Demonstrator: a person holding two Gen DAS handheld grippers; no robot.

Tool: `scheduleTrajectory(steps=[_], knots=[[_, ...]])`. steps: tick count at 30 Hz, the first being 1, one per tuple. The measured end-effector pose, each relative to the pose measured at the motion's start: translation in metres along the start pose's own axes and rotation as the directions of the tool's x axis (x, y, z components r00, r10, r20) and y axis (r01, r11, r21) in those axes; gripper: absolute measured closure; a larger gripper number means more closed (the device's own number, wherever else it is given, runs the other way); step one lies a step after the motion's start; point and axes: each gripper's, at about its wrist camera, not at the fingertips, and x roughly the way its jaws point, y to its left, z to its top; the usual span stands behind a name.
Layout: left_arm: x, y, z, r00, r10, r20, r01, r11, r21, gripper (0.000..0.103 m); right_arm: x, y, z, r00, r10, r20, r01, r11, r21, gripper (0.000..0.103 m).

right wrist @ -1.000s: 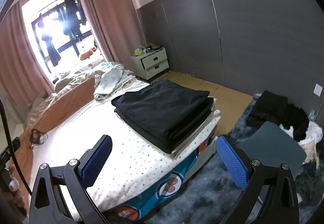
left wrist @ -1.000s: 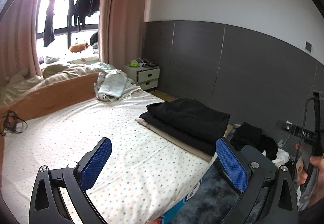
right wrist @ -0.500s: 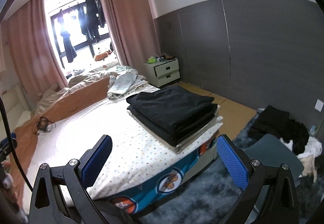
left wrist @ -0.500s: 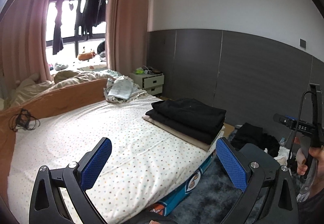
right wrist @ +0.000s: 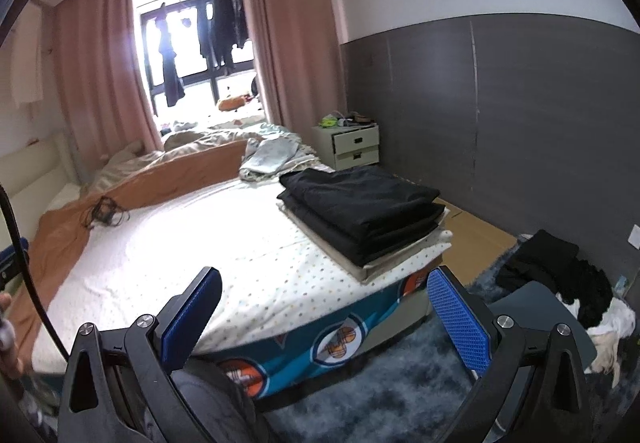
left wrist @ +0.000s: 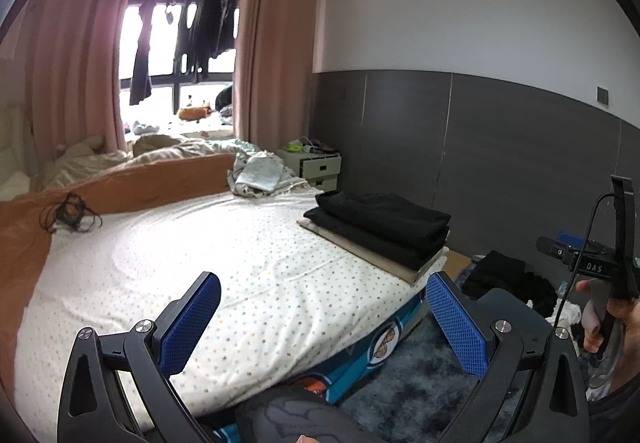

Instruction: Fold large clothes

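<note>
Room: bedroom with white upper wall, dark grey panelled lower wall (right wrist: 520,115), pink curtains (left wrist: 276,55) either side of a bright window where dark garments hang on a rail (left wrist: 200,31).
Bed: white sheet with small coloured dots (left wrist: 224,263), teal printed side panel (right wrist: 340,331) at the near edge; an orange blanket (left wrist: 152,183) runs across the far part.
Folded clothes: stack of black folded garments (right wrist: 360,211) on a beige folded layer, lying on the bed's right-hand corner, nearest the grey wall; edges squared, top piece flat.
Unfolded clothes: heap of black and white garments (right wrist: 568,283) on the floor beside the grey wall, well apart from the bed; a pale crumpled bundle (left wrist: 260,175) lies on the bed's far side near the blanket.
Nightstand: pale two-drawer unit (right wrist: 352,143) against the grey wall beyond the bed, small items on top.
Cable: dark tangled cord (left wrist: 68,215) on the orange blanket.
Floor: dark blue shaggy rug (right wrist: 380,403) below the bed's near edge; a grey-blue flat seat or pad (right wrist: 536,307) by the heap.
Left gripper (left wrist: 324,323): held in the air over the bed's near edge, blue-padded fingers (left wrist: 188,323) spread wide, released, nothing between them.
Right gripper (right wrist: 324,323): held over the bed's corner and rug, fingers (right wrist: 460,323) spread wide, released, holding nothing; its handle and the person's hand (left wrist: 616,327) show at the left view's right edge.
</note>
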Motion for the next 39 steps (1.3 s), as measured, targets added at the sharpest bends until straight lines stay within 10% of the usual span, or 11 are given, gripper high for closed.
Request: scheduleTrajectory(steps=[39], knots=[[-0.024,0.017,-0.073,0.993,0.116,0.002,-0.116,0.992,-0.051,0.0,0.023,0.043,-0.074,0.993,0.112,-0.033,-0.113,0.993,-0.02,0.0]])
